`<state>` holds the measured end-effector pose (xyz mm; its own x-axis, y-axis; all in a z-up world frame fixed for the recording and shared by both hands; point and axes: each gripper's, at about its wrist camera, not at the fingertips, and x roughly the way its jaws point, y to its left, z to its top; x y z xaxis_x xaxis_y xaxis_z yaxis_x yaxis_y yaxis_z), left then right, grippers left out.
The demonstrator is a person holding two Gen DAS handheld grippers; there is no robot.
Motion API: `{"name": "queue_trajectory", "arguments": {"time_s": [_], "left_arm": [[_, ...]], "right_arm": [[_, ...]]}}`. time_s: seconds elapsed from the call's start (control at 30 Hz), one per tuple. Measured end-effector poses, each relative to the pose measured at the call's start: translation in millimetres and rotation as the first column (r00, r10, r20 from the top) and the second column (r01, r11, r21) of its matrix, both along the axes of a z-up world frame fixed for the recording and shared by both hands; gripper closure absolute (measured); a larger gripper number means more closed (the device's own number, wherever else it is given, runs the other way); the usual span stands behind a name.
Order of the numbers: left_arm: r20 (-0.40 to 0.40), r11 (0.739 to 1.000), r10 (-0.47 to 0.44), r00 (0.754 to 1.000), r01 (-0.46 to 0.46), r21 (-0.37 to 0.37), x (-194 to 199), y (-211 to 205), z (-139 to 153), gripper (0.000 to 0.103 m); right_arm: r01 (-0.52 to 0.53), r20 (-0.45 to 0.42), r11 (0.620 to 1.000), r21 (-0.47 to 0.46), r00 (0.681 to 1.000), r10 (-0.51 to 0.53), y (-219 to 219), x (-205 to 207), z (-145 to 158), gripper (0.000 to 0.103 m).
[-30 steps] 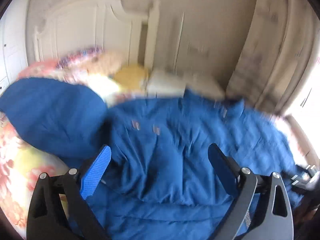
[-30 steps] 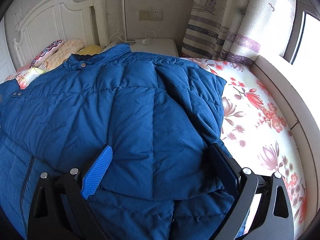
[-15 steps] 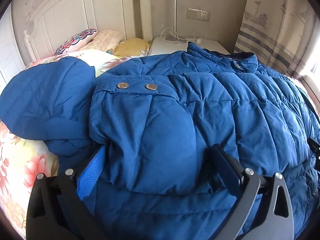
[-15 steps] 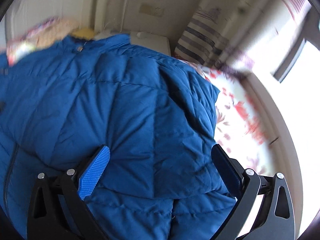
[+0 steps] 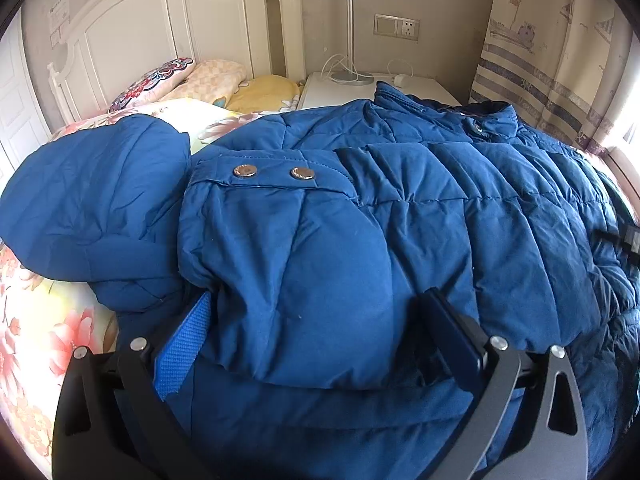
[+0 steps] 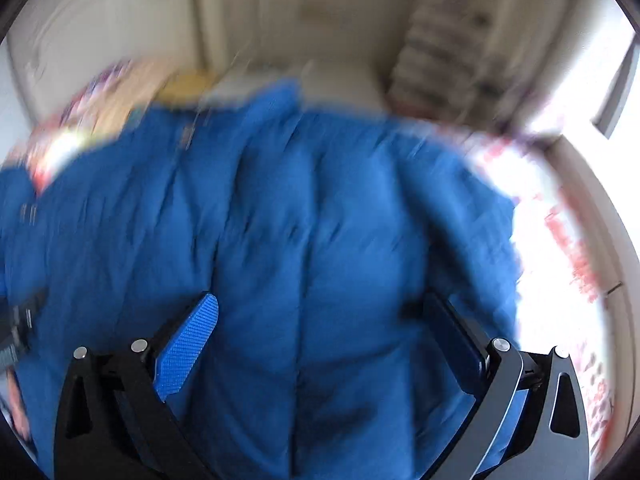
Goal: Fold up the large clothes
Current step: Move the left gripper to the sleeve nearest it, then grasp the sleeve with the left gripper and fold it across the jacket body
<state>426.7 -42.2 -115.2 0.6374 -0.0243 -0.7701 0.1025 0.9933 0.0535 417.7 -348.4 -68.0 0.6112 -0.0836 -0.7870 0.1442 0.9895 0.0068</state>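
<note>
1. Left wrist view: the left hand-held gripper (image 5: 316, 336) is seen with its jaws spread wide, and a folded-over sleeve (image 5: 320, 264) of the blue padded jacket (image 5: 500, 216) bulges between them; no closing pinch on the fabric is shown.
2. The jacket is spread across the bed (image 5: 36, 332), ahead of both grippers, with its detached-looking hood (image 5: 92, 192) lying ahead and to the left.
3. Right wrist view: the right hand-held gripper (image 6: 320, 340) is likewise wide open above the jacket body (image 6: 320, 240); the picture is heavily blurred, so contact cannot be judged.
4. The puffy sleeve is likely to spring back if it is released unpressed.
5. Slippery padded fabric may be dragged off line, so the fold is skewed.
6. The hood may be left outside the fold.
</note>
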Motion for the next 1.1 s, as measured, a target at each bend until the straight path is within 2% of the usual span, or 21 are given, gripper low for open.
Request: {"name": "queue_trajectory", "arguments": {"time_s": [0.1,0.13,0.17,0.2,0.27,0.33,0.43,0.53,0.6,0.63,0.67,0.7,0.73,0.8,0.87,0.9,0.97,1.0,1.07,1.1], "left_arm": [[-0.001,1.000,0.000,1.000,0.000,0.005,0,0,-1,0.002],[-0.001,1.000,0.000,1.000,0.000,0.003,-1,0,-1,0.002],[-0.001,1.000,0.000,1.000,0.000,0.001,-1,1,-1,0.002],[-0.001,1.000,-0.001,1.000,0.001,-0.001,-1,1,-1,0.002],[-0.002,1.000,-0.001,1.000,0.001,0.001,-1,1,-1,0.002],[-0.001,1.000,-0.001,1.000,0.001,0.000,-2,1,-1,0.002],[-0.001,1.000,-0.001,1.000,0.001,0.001,-2,1,-1,0.002],[-0.001,1.000,-0.001,1.000,0.001,-0.010,-1,2,-1,0.002],[0.002,1.000,-0.001,1.000,0.001,-0.019,-1,3,0,0.002],[0.009,0.999,-0.001,1.000,0.002,-0.037,-2,6,1,0.002],[0.019,0.998,0.000,1.000,0.001,-0.056,-2,8,3,0.002],[0.052,0.993,0.005,0.999,0.001,-0.118,-7,16,8,0.004],[0.088,0.985,0.016,0.996,-0.001,-0.171,-12,23,14,0.005],[0.220,0.945,0.072,0.973,0.004,-0.326,-31,50,32,0.005],[0.290,0.908,0.173,0.941,-0.039,-0.417,-45,76,45,0.005],[0.298,0.887,0.225,0.927,-0.069,-0.456,-49,88,48,0.004],[0.260,0.790,0.386,0.885,-0.171,-0.589,-59,128,47,0.004],[0.213,0.708,0.484,0.849,-0.236,-0.666,-64,155,43,0.004],[0.130,0.579,0.595,0.793,-0.312,-0.753,-67,194,36,0.004],[0.096,0.539,0.627,0.773,-0.341,-0.770,-66,209,34,0.004]], "right_arm": [[0.038,0.119,0.997,0.064,0.992,-0.046,-12,15,11,0.005],[0.035,0.108,0.997,0.069,0.993,-0.042,-15,24,6,0.004],[0.030,0.033,0.996,0.084,0.999,-0.033,-18,38,-8,0.004],[0.031,-0.100,0.995,0.090,0.995,-0.022,-20,54,-28,0.004],[0.012,-0.078,0.999,0.030,0.997,-0.009,-14,55,-25,0.004],[0.017,-0.051,1.000,0.008,0.999,-0.016,-12,50,-25,0.004],[0.026,-0.019,0.999,0.037,0.999,-0.025,-19,42,-27,0.004],[0.051,-0.067,0.998,0.032,0.997,-0.049,-20,39,-24,0.005],[0.080,-0.067,0.995,0.054,0.995,-0.076,-6,27,-6,0.005],[0.035,-0.015,0.991,0.128,0.999,-0.034,6,11,6,0.005],[-0.005,0.018,0.987,0.159,1.000,0.002,18,-7,14,0.005],[-0.024,0.021,0.989,0.149,1.000,0.021,27,-13,15,0.004],[-0.085,0.022,0.992,0.094,0.996,0.083,48,-32,17,0.004],[-0.183,0.018,0.983,-0.011,0.983,0.183,77,-48,10,0.004],[-0.284,-0.057,0.950,-0.126,0.959,0.279,103,-60,-16,0.005],[-0.287,-0.012,0.952,-0.108,0.958,0.287,101,-65,-20,0.004],[-0.286,-0.025,0.958,-0.025,0.958,0.285,90,-62,-22,0.004],[-0.286,-0.028,0.958,-0.004,0.958,0.286,87,-61,-22,0.004],[-0.287,-0.028,0.958,0.009,0.958,0.287,84,-64,-22,0.004],[-0.287,-0.028,0.958,0.003,0.958,0.287,84,-65,-22,0.004]]}}
